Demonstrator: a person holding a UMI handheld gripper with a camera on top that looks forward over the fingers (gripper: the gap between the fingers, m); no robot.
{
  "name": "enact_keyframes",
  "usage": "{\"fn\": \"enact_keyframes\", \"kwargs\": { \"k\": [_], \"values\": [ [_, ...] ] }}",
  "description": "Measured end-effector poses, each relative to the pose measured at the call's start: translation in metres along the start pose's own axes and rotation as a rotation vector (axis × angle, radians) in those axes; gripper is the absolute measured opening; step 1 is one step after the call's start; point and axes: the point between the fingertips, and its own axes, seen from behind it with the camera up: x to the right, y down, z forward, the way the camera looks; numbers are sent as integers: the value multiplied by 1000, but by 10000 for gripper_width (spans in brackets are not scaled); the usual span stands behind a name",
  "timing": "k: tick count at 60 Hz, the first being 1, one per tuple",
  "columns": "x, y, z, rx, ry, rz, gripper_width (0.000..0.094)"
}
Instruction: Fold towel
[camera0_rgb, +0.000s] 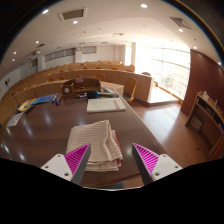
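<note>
A folded beige towel (93, 141) with faint stripes lies on the dark brown table (45, 130), just ahead of my left finger and partly reaching between the fingers. My gripper (112, 160) is open, hovering above the table's near edge, its magenta pads (76, 158) wide apart with nothing pressed between them. The towel's near edge shows stacked layers beside the left pad.
Another folded pale cloth (106, 103) lies farther along the table. Coloured items (38, 101) sit at the table's far left. Wooden counters (95, 80) line the back of the room. Bright windows (165, 65) and wooden shelving (207, 110) stand to the right.
</note>
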Motion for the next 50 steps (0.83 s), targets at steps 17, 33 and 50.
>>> {"fn": "enact_keyframes", "kwargs": {
  "k": [17,33,50],
  "values": [
    [-67,10,-130,28,-9,-78,847],
    [-106,47,-226,42,-3,-114,845],
    [-118,54,-273,77,-17,-130,844]
  ]
}}
